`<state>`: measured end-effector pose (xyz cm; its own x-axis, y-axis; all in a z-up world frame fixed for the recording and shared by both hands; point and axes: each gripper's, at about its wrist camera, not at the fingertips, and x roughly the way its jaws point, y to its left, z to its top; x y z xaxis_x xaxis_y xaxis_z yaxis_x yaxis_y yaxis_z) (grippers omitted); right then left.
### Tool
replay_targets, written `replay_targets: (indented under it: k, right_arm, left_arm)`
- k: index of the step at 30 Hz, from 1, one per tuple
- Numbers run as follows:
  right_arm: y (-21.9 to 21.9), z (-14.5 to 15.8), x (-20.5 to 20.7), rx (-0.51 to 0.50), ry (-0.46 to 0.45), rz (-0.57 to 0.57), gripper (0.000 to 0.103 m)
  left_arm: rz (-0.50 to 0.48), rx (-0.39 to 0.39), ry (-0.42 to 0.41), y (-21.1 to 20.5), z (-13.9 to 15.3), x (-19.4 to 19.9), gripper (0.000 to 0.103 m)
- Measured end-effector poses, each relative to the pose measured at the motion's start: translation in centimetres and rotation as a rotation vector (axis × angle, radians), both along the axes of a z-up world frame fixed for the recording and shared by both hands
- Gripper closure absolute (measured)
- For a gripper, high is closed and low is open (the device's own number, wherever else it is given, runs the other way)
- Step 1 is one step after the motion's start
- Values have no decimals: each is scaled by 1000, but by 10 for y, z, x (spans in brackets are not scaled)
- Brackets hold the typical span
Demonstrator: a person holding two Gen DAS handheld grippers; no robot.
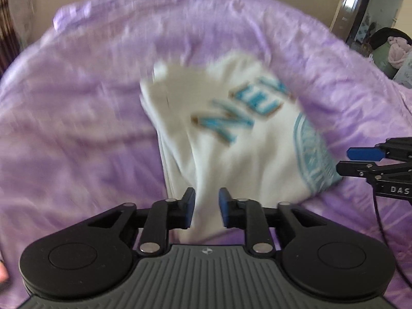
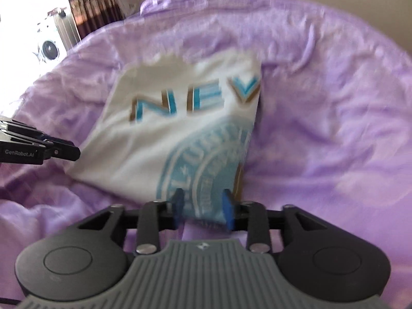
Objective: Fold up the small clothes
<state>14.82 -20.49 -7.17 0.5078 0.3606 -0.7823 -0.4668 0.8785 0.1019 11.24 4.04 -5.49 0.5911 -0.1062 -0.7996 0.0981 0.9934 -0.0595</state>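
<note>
White T-shirt [image 1: 231,141] [image 2: 164,139]: folded, lying on purple blanket [image 1: 77,128] [image 2: 334,128], roughly mid-bed; blue and tan block lettering "NE…" across upper part, pale blue circular seal print on lower part; outlines soft from motion blur in both views

Lettering: reads left to right in right wrist view, slanted upward to the right in left wrist view

Left gripper [image 1: 206,207]: blue pads spread apart, white near corner of shirt lying in the gap; contact between pads and cloth not determinable. Seen again at left edge of right wrist view [image 2: 74,152], black fingers just beside shirt's left edge, "GenRobot.AI" marking on body

Right gripper [image 2: 203,209]: blue pads apart on either side of near hem at the seal print; cloth between them, firm pinch not confirmable. Seen again at right edge of left wrist view [image 1: 345,161], blue pad above black finger, tips just beside the seal-print corner

Purple blanket: plush, wrinkled, covering whole bed surface under shirt

Curtain [image 2: 90,2]: brown patterned, upper left of right wrist view

Doorway [image 1: 360,7]: upper right of left wrist view, bright beyond
</note>
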Motion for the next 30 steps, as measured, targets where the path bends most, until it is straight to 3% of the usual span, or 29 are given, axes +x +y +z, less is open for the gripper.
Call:
replay_targets:
  k: [4,7,11,15,18,30]
  right_arm:
    - [-5,47,-17,40,-106,0,53]
    - [-8,73,-34,69,-164,-3,48]
    - [-8,95,-60,92,-232,-10,36]
    - [-5,101,-83,102,-278,-36,27]
    - [-1,96,-96,94,-282,-57,24]
    - [18,58,-100,22,-177,-79,22]
  left_arm:
    - [42,62,-120,-8,44,-19,59]
    - [96,67,-193,-15,66,-35,53]
    - [124,87,-242,-30,82,-51,51]
    - [159,83,-303,-40,82,-71,35]
    - [175,94,-289,-44,74,-77,21]
    - [228,79,-153,-46,34,-83,21]
